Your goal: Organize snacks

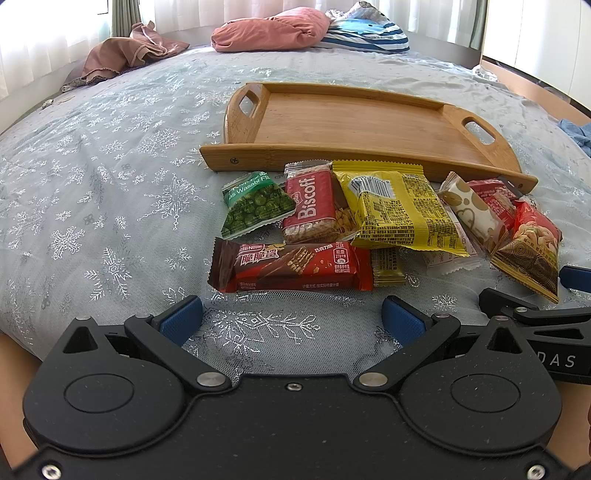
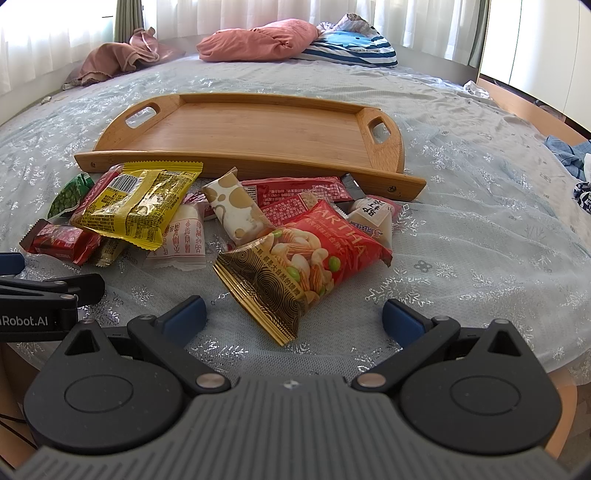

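A pile of snack packets lies on the bed in front of an empty wooden tray [image 1: 354, 122] [image 2: 258, 129]. In the left wrist view my open, empty left gripper [image 1: 291, 317] sits just short of a red-brown wafer bar [image 1: 291, 266]. Behind it lie a green wasabi pea pack [image 1: 255, 206], a red Biscoff pack [image 1: 314, 206] and a yellow packet [image 1: 402, 210]. In the right wrist view my open, empty right gripper [image 2: 293, 314] is just before a red and gold nut packet [image 2: 299, 266]. A white and gold candy [image 2: 236, 206] lies behind it.
The bed has a pale blue snowflake cover [image 1: 110, 206]. A pink pillow [image 1: 273, 29], a striped pillow [image 1: 369, 33] and brown clothes [image 1: 125, 55] lie at the far end. Blue cloth [image 2: 569, 155] lies at the right edge. The bed's front edge is just under both grippers.
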A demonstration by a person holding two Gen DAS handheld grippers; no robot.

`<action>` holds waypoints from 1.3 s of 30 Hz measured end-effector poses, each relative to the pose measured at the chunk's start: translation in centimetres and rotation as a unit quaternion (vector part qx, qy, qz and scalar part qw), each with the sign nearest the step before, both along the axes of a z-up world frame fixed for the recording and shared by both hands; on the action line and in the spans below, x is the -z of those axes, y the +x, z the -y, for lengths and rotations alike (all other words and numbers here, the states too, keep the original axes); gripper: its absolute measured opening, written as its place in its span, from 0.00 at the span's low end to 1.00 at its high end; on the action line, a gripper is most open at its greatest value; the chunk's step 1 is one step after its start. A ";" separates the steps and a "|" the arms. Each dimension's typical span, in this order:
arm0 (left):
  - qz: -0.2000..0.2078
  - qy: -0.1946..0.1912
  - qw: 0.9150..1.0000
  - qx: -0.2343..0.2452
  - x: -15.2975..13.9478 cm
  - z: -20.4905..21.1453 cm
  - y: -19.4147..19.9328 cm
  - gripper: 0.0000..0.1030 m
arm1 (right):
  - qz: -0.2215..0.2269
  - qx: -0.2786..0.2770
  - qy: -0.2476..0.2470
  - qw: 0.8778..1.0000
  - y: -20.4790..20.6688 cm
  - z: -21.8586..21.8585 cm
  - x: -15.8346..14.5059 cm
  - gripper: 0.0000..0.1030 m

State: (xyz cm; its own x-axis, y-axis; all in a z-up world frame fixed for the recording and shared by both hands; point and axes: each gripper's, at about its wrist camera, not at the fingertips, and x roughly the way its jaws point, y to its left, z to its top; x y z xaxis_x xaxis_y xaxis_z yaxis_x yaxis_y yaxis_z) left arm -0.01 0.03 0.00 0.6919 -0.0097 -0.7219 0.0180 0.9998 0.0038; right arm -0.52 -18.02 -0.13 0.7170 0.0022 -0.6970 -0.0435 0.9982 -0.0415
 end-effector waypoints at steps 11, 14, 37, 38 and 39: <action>0.000 0.000 1.000 0.000 0.0 0.0 0.0 1.00 | 0.000 0.000 0.000 1.000 0.0 0.0 0.0 1.00; 0.000 0.000 1.000 0.000 0.0 0.0 0.0 1.00 | 0.000 0.000 0.000 1.000 0.0 0.0 0.0 1.00; 0.006 0.004 1.000 0.000 -0.3 0.6 -0.2 1.00 | 0.001 0.000 -0.001 1.000 -0.1 0.0 0.0 1.00; 0.006 0.004 1.000 0.001 -0.3 0.6 -0.2 1.00 | 0.001 0.000 -0.001 1.000 -0.1 0.0 0.0 1.00; 0.007 0.003 1.000 0.003 -0.3 0.2 -0.3 1.00 | 0.001 0.000 -0.001 1.000 -0.1 0.0 0.0 1.00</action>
